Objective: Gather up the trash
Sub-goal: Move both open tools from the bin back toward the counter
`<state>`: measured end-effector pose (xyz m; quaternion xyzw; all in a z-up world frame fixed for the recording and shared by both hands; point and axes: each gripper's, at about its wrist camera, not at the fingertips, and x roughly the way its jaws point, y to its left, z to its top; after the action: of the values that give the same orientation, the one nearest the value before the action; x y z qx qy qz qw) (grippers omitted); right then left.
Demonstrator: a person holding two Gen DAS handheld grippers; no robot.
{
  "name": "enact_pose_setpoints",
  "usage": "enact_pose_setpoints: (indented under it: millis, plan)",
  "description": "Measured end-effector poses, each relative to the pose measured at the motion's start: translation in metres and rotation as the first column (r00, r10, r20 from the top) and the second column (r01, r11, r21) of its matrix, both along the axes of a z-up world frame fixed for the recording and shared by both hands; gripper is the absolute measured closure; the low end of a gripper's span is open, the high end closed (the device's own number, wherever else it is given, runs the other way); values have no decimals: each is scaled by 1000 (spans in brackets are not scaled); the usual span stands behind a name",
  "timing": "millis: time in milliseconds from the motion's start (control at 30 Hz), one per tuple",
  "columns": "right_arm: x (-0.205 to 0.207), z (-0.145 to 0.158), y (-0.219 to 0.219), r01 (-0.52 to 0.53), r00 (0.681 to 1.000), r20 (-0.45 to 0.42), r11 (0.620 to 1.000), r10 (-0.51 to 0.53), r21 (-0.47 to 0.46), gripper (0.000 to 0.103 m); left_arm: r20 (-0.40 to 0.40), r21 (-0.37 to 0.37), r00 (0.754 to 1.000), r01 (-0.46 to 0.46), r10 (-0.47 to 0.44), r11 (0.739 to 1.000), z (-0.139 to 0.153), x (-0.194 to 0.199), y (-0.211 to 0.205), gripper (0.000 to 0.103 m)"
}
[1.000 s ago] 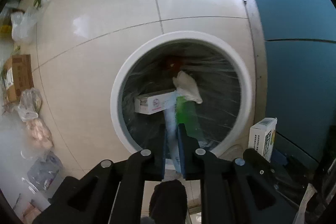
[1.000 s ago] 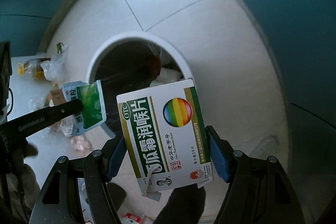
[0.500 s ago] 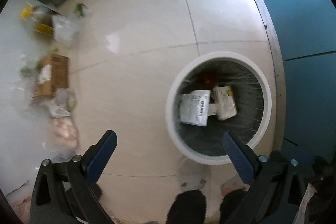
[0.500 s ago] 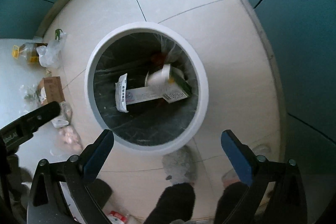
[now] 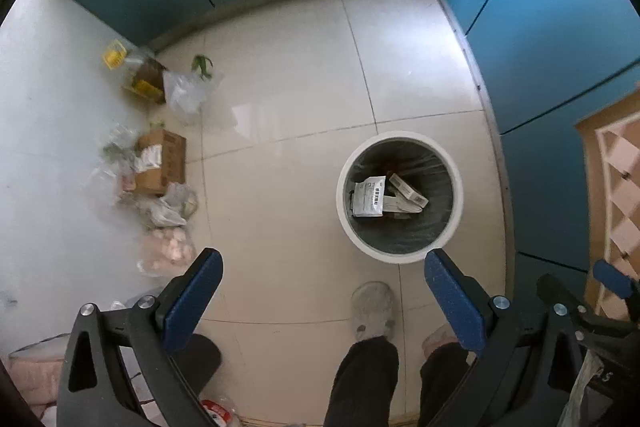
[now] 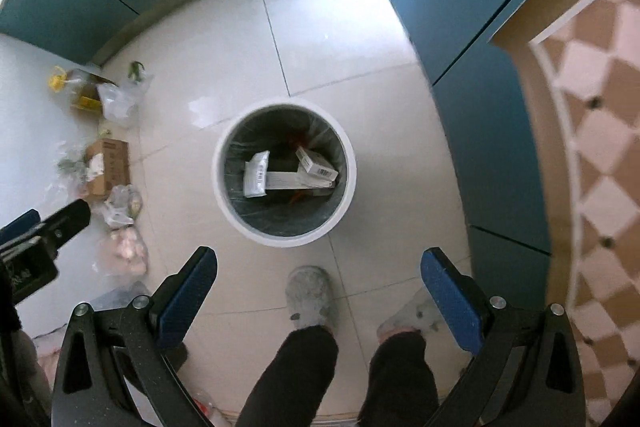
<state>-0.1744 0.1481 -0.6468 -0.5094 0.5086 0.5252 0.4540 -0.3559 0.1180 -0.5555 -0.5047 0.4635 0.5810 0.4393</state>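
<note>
1. Trash in bin: white pouch and medicine box lying flat on other cartons at bottom of round white trash bin, inside dark liner. Judged dropped in, so resting loose, not stacked.
2. Bin standing on tiled floor near blue cabinets, directly below both claws, handy for straight drops.
3. Left claw released, jaws spread wide, nothing between. Right claw likewise released and empty. Both pointing down at floor.
4. Grey slippers just short of bin: person standing over it.
5. More to collect, judged: cardboard box, clear plastic bags, oil bottle, pink-filled bag clustered along floor edge, well apart from bin.
</note>
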Motion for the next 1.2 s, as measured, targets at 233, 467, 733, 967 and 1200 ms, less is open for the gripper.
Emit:
enact_pose_setpoints:
  millis: [233, 467, 733, 967, 1200]
  plan:
    - [11, 117, -18, 15, 999, -40, 998, -12, 68, 1, 14, 55, 1000, 26, -27, 998, 89, 15, -28, 0]
    - [20, 226, -45, 5, 997, -74, 989, 6, 148, 1, 28, 120, 998, 54, -57, 991, 173, 30, -50, 0]
    - [46, 321, -70, 37, 989, -147, 978, -6, 205, 1, -26, 217, 998, 60, -56, 974, 259, 50, -62, 0]
    - [108, 384, -79, 165, 968, -230, 949, -103, 270, 1, -110, 343, 974, 222, -196, 912, 322, 138, -37, 0]
    - [261, 434, -102, 452, 886, -276, 829, -373, 331, 1, -113, 403, 872, 478, -475, 781, 357, 310, -16, 0]
